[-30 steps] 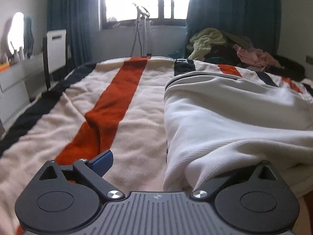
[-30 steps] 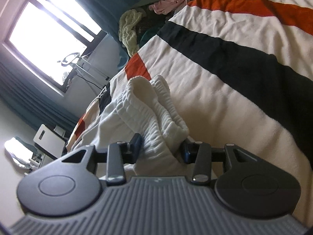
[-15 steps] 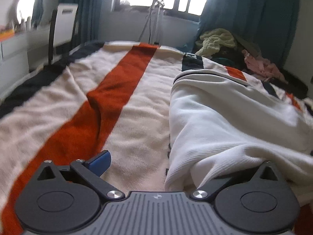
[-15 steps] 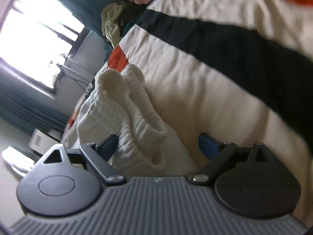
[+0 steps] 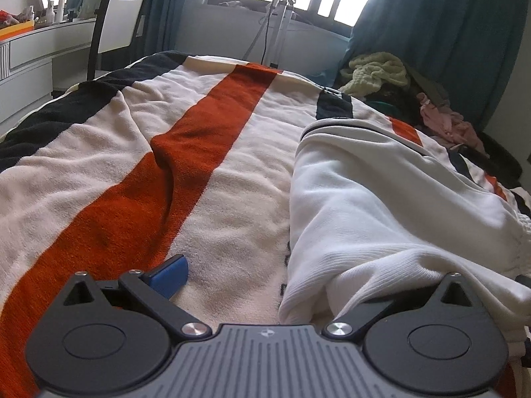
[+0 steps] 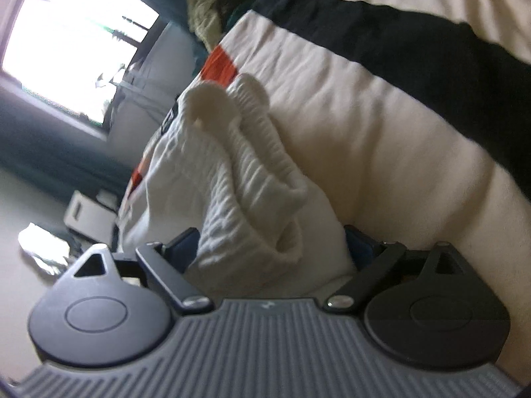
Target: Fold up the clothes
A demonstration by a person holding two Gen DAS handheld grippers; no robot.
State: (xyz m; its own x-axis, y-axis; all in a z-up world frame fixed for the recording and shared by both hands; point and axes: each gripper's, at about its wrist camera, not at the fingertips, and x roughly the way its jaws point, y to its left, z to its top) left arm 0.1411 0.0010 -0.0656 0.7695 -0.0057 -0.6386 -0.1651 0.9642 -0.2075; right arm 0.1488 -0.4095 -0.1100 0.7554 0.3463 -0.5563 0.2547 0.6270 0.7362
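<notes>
Close in, my left gripper (image 5: 265, 282) stands with its jaws spread wide: one blue fingertip (image 5: 171, 275) lies bare on the blanket, while the other is hidden under the near ribbed hem of the white garment (image 5: 381, 205). My right gripper (image 6: 270, 248), seen only through its own blurred and tilted view, has its jaws part-way apart with the garment's bunched ribbed cuffs (image 6: 245, 165) lying between them; both blue pads sit just beside the cloth, but I cannot tell whether they press it.

The left view alone shows the garment's whole lie — a long folded white knit, smooth on top and ribbed at the hem, with a dark trimmed edge at its far end, stretched along the right side of the bed. The right view alone shows two rounded, corrugated cuff ends stacked one against the other.

Beneath both lies one fleecy striped blanket (image 5: 232, 182) — cream ground, with rust-orange and black bands. At the bed's far end sits one heap of loose clothes (image 5: 408, 93), yellow-green knit and pink among them. Beyond are teal curtains (image 5: 441, 30), a bright window, one white chair (image 5: 116, 16) and a white desk (image 5: 36, 53).
</notes>
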